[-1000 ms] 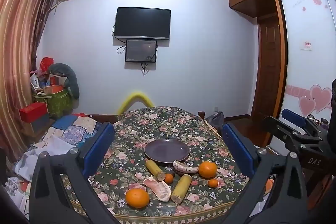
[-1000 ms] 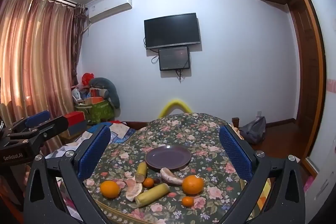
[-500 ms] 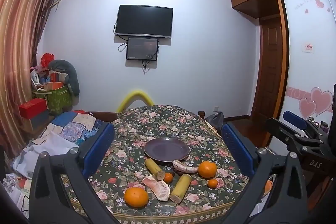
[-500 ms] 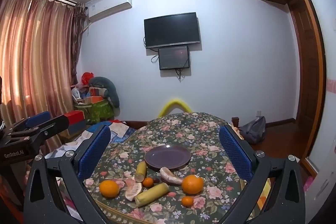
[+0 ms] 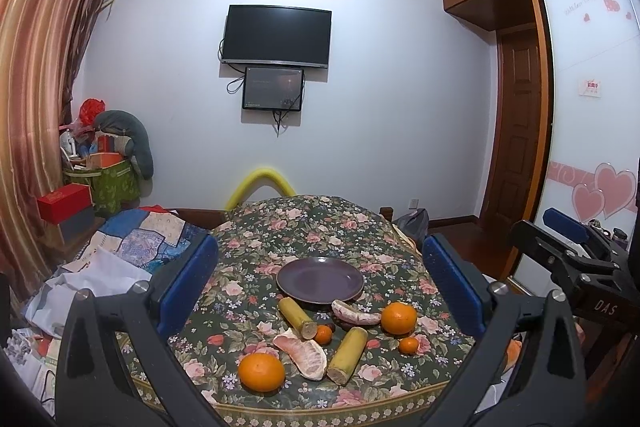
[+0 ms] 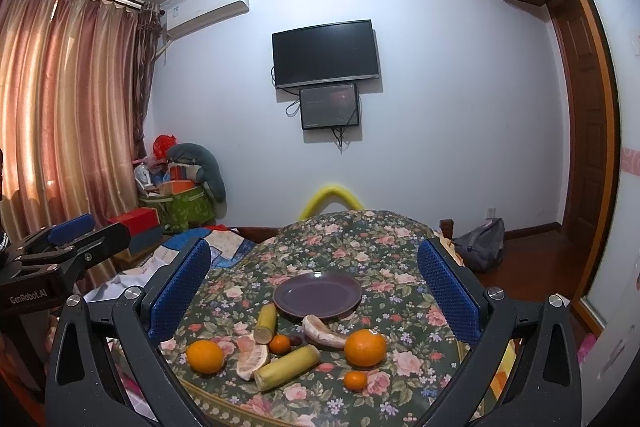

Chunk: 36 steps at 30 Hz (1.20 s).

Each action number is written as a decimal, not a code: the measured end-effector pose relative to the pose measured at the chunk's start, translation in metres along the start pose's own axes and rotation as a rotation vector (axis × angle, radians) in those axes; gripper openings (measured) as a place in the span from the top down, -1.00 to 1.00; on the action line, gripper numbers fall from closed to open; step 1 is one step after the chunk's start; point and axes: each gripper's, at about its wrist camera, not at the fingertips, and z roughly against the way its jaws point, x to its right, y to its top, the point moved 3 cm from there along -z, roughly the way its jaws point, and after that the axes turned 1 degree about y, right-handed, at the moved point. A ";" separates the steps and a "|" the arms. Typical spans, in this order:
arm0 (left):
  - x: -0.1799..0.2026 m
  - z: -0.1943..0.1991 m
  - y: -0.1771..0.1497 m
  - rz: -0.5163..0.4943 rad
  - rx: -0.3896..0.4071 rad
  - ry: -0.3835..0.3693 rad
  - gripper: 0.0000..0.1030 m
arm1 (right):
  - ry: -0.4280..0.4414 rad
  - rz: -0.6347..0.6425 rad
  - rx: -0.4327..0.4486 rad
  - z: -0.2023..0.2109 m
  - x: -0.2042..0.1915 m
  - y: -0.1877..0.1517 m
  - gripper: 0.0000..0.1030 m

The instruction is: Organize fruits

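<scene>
An empty purple plate (image 5: 320,280) (image 6: 317,294) sits on a round table with a floral cloth (image 5: 312,227) (image 6: 360,239). In front of it lie two large oranges (image 5: 261,372) (image 5: 398,318), two small tangerines (image 5: 323,333) (image 5: 408,345), two yellow-green cane pieces (image 5: 296,317) (image 5: 347,349) and two peeled pomelo segments (image 5: 305,351) (image 5: 354,311). My left gripper (image 5: 320,287) and right gripper (image 6: 316,291) are both open and empty, held above and short of the table's near edge.
The right gripper's body (image 5: 576,267) shows at right in the left wrist view; the left gripper's body (image 6: 56,259) shows at left in the right wrist view. Papers and cloth (image 5: 120,247) lie left of the table. A yellow foam arch (image 5: 260,183) stands behind it.
The left wrist view has shifted slightly; the table and fruit sit a little higher and closer. Both grippers stay open. No fruit has moved.
</scene>
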 end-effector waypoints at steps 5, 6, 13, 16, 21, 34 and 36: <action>0.001 0.000 0.000 -0.004 0.002 0.000 -1.00 | 0.002 0.002 0.002 0.000 -0.001 0.000 -1.00; 0.001 -0.001 -0.001 -0.004 0.001 0.000 -1.00 | 0.003 0.001 0.003 0.001 -0.001 0.000 -1.00; 0.001 -0.001 0.000 -0.005 -0.001 -0.001 -1.00 | 0.006 0.002 0.004 0.001 -0.002 -0.002 -1.00; 0.002 -0.003 0.000 -0.011 -0.003 -0.001 -1.00 | 0.009 -0.001 0.005 0.002 -0.001 -0.002 -1.00; 0.003 -0.003 0.000 -0.015 -0.005 -0.003 -1.00 | 0.011 -0.005 0.005 0.003 0.000 -0.002 -1.00; 0.005 -0.002 -0.002 -0.022 -0.001 -0.009 -1.00 | 0.003 0.000 0.005 0.003 0.001 -0.003 -1.00; 0.005 -0.002 -0.002 -0.022 -0.001 -0.008 -1.00 | 0.000 0.005 0.004 0.004 0.001 -0.003 -1.00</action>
